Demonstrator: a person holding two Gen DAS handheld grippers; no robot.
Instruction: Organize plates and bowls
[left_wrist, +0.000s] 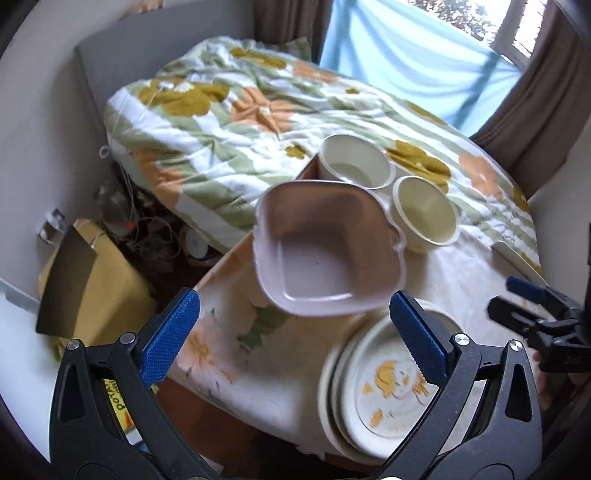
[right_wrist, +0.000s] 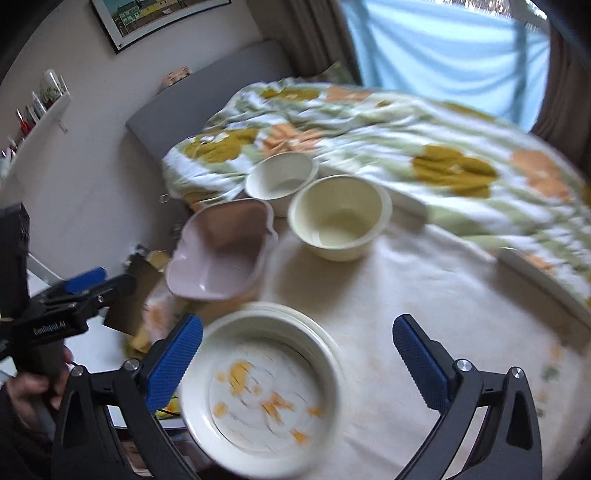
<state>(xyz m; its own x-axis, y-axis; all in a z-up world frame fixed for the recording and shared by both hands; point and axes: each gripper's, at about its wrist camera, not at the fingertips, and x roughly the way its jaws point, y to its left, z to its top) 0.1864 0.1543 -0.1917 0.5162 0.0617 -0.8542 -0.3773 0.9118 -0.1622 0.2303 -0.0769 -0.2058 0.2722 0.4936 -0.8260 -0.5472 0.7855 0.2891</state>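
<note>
A floral quilt (left_wrist: 229, 122) covers the bed beside blue curtains (right_wrist: 443, 48).

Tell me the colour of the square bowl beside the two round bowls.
The square bowl is a pale pinkish mauve, clearest in the left wrist view.

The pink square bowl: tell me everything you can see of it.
The pink square bowl is pale pink, smooth like plastic, with rounded corners, a flared rim and a flat bottom. It is empty, upright and sits near the table's left edge, close beside two cream round bowls, behind the plate stack. No hand-held gripper touches it.
</note>
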